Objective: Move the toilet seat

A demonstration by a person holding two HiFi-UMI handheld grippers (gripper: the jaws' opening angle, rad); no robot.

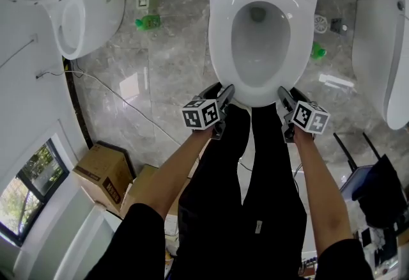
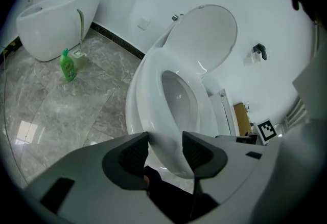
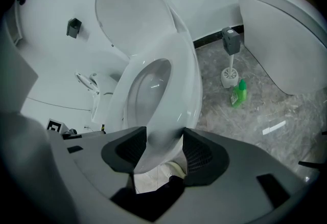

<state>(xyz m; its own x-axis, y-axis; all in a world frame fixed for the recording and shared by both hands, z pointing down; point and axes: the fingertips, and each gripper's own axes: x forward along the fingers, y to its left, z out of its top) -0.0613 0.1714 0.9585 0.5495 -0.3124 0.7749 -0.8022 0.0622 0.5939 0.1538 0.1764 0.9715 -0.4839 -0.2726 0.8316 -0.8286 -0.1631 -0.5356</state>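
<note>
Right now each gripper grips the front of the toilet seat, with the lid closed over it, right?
No. The lid is raised, not closed, as the left gripper view shows. The left gripper and the right gripper do each grip the front of the toilet seat.

Clothing: a black left sleeve [image 1: 131,240] at the lower left of the head view and a black right sleeve [image 1: 339,259] at the lower right. Black trousers [image 1: 249,189] fill the lower centre and carry a small white tag [image 1: 258,226].

Left gripper [image 1: 225,90] and right gripper [image 1: 283,93]: dark bodies, each with a marker cube [image 1: 201,114] printed in black-and-white squares. In the gripper views the housings are smooth grey, and the pads [image 2: 135,154] are dark and ribbed.
</note>
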